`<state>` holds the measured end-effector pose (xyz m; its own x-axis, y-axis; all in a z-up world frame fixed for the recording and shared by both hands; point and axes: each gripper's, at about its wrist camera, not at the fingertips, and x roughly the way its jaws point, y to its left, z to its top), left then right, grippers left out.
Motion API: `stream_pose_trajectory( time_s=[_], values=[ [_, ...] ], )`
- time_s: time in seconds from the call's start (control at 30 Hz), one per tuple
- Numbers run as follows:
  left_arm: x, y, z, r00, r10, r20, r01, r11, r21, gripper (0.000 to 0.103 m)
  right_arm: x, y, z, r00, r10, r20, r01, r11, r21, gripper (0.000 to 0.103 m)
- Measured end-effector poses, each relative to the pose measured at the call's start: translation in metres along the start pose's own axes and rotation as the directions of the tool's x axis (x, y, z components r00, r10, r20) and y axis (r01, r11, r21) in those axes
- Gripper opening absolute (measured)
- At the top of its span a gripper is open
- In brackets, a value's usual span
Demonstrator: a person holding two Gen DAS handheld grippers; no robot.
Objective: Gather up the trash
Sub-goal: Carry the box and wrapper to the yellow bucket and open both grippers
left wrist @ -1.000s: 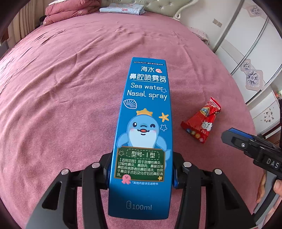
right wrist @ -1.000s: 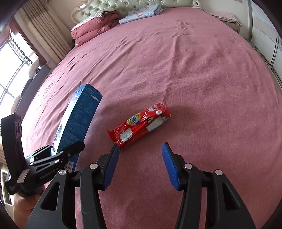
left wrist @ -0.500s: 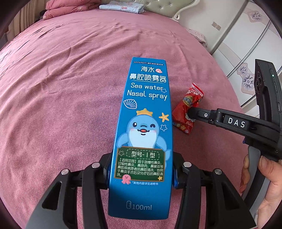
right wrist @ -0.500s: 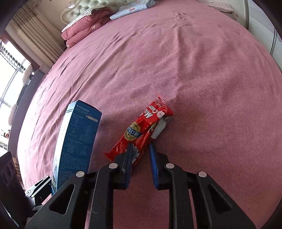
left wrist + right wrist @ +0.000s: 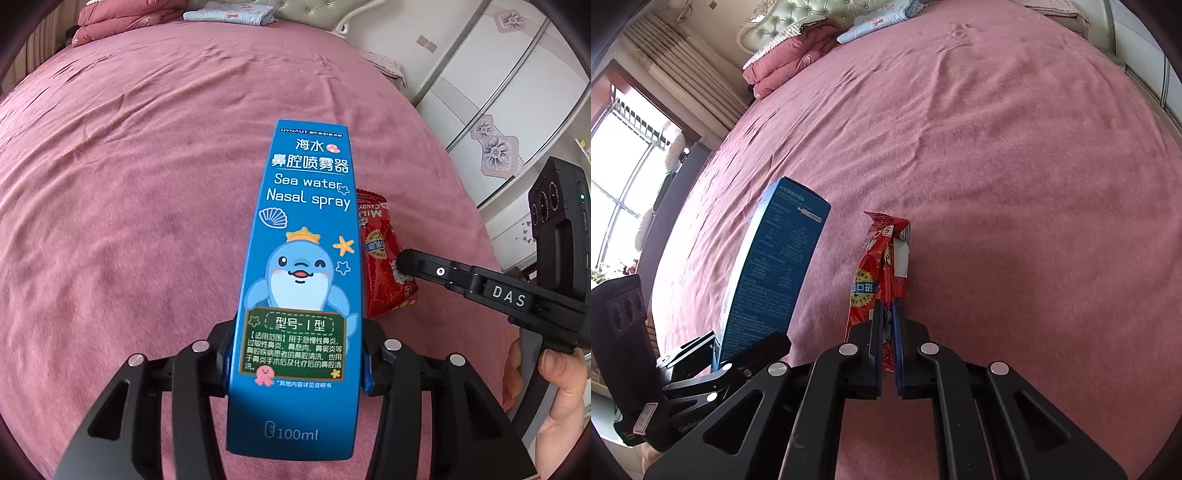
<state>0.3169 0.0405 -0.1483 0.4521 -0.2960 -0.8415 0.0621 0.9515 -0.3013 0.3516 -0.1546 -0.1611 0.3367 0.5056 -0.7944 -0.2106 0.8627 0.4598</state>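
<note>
1. Left gripper (image 5: 295,354) held the blue nasal spray box (image 5: 306,258); jaws sat partway apart, clamped on the box's two narrow sides near its low end. Box stayed off the bed, long axis running straight out along the fingers, top end pointing far.
2. Right gripper (image 5: 888,332) had jaws nearly together, pinched on the red candy wrapper (image 5: 877,269). The jaws had just been closing, and the wrapper was between them.
3. Wrapper's long axis ran in line with the right fingers, crimped top end pointing far; near end was hidden between the pads. Whether its far end still touched the bed or was lifted clear: couldn't tell.
4. In the left wrist view the wrapper (image 5: 384,258) sat just right of the box, partly hidden behind it, with the right gripper (image 5: 402,264) tip on it and a hand (image 5: 554,387) on the handle at the right edge.
5. Key relation: both pieces of trash were already in the jaws, side by side, box left and wrapper right, over the pink bed (image 5: 997,166).
6. No bin or bag in either view, so the drop-off direction was unknown. Judgement: next move was probably a lift and carry; the thin, floppy wrapper might slip.
7. Folded quilt (image 5: 790,59) lay at the far end by the headboard, well apart.
</note>
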Motion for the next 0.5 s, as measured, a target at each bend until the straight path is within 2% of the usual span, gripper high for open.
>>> stream_pose_trajectory(
  time_s=[0.27, 0.5],
  values=[
    [-0.005, -0.067, -0.049, 0.998, -0.049, -0.039, 0.051, 0.996, 0.067, 0.048, -0.071, -0.042, -0.052, 0.999, -0.005, 0.038, 0.005, 1.000, -0.003, 0.005],
    [-0.001, -0.138, -0.083, 0.994, -0.084, -0.069, 0.092, 0.989, 0.116, 0.048, -0.136, -0.091, -0.096, 0.996, -0.017, 0.083, 0.013, 0.999, 0.041, 0.005]
  ],
)
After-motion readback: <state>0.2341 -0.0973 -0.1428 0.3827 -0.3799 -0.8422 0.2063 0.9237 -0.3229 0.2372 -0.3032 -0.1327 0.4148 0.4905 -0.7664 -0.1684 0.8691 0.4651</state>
